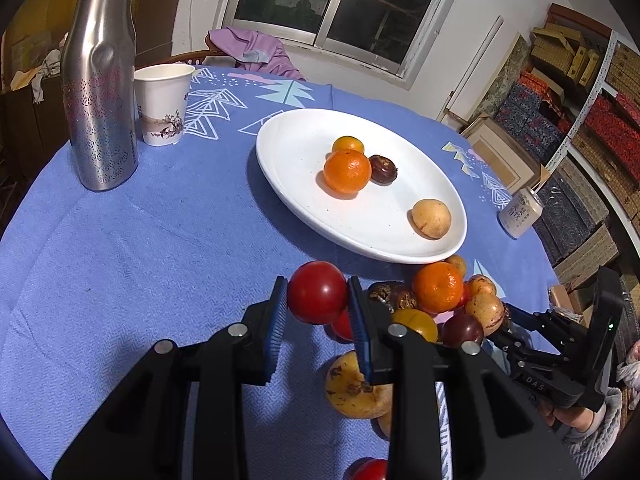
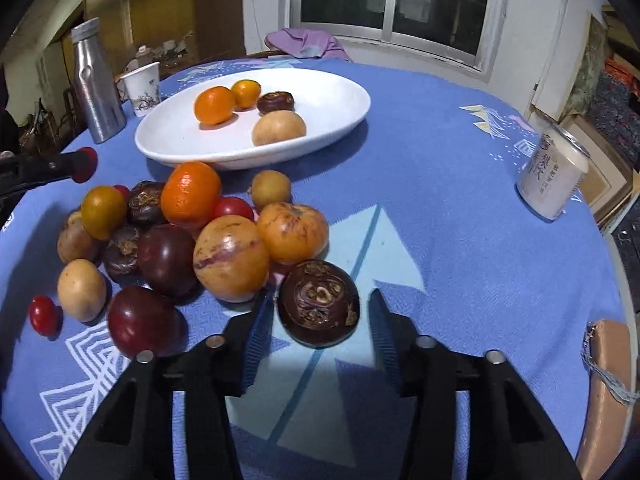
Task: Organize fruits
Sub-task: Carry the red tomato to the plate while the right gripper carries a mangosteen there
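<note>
Left wrist view: my left gripper [image 1: 318,300] pinches a red tomato [image 1: 317,292] between its blue pads, lifted off the blue tablecloth [image 1: 160,240]. Ahead and to its right sits the white plate [image 1: 288,152], holding two oranges, one dark round fruit and one tan fruit [image 1: 431,218]. Just right of the pads lies the fruit pile [image 1: 440,300], touching the plate's near rim. Far ahead to the left stand a steel bottle [image 1: 100,92] and a paper cup [image 1: 162,102], side by side. My right gripper [image 1: 516,320] shows at the right edge, beyond the pile.

Right wrist view: my right gripper [image 2: 318,312] straddles a dark purple fruit [image 2: 318,304] resting on the cloth. Left pad sits close against its side; a clear gap remains at the right pad. Not pinched, jaws only partly spread. The rest of the pile [image 2: 180,232] lies ahead-left of this gripper, the plate [image 2: 332,92] beyond it. A pale can [image 2: 554,172] stands well off to the right, tilted in the lens. The tomato in the left gripper shows at the far left edge.
</note>
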`<state>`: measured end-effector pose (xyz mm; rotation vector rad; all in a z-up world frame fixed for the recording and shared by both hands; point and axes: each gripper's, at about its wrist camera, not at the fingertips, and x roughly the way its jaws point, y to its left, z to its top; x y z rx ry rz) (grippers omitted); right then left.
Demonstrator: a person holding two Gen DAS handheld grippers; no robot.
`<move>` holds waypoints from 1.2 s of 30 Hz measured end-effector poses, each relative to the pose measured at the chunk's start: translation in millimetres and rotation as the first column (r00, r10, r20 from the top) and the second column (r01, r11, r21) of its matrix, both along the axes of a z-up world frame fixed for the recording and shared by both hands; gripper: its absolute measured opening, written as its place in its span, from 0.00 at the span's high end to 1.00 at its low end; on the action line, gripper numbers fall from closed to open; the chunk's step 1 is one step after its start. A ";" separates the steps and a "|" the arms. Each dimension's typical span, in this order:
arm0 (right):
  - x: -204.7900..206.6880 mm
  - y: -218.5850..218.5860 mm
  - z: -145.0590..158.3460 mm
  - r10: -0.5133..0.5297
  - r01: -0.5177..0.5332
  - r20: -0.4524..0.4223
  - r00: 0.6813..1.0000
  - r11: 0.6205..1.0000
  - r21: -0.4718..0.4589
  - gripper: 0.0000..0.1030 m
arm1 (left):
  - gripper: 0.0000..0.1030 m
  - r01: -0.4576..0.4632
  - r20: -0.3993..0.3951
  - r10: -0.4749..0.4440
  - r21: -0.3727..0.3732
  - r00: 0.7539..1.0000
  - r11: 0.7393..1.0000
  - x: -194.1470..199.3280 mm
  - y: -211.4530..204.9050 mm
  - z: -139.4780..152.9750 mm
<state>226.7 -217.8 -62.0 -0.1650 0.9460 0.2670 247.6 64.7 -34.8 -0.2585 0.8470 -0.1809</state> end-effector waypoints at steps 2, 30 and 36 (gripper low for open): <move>-0.7 -3.3 1.5 -0.015 0.015 0.008 1.000 1.000 0.008 0.59 | 0.72 -0.005 -0.009 0.005 -0.001 1.000 1.000 1.8 1.5 -2.2; 151.8 40.4 33.3 -0.101 0.100 -0.012 0.995 0.952 0.288 0.59 | 0.70 0.053 -0.056 -0.046 0.127 0.997 0.991 99.9 -58.3 -2.6; 156.0 31.9 30.1 -0.122 0.119 -0.009 0.992 0.943 0.310 0.45 | 0.41 0.042 -0.029 -0.038 0.161 0.999 0.986 100.7 -58.6 -1.6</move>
